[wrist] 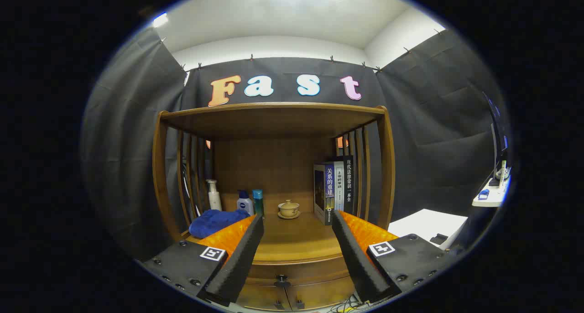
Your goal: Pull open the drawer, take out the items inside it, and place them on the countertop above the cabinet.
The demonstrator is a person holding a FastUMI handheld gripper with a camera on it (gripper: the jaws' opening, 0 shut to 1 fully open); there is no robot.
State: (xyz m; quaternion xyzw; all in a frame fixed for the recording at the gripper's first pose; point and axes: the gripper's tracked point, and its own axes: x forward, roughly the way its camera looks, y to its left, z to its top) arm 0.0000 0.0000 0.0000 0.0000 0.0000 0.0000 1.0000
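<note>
A wooden cabinet stands ahead with its drawer (296, 271) closed, a dark knob (282, 279) at the middle of the drawer front. The knob sits between and just below my fingers. The countertop (296, 240) above the drawer lies bare between the fingers. My gripper (297, 221) is open, held in front of the cabinet at countertop height, with nothing between its fingers. The drawer's contents are hidden.
On the countertop at the back stand a white pump bottle (213, 195), a white and blue bottle (245, 202), a teal bottle (258, 201), a lidded tea bowl (289, 209) and upright books (333, 187). A blue cloth (214, 221) lies left. Slatted sides and a shelf roof enclose it. Lower doors (292, 295) sit beneath.
</note>
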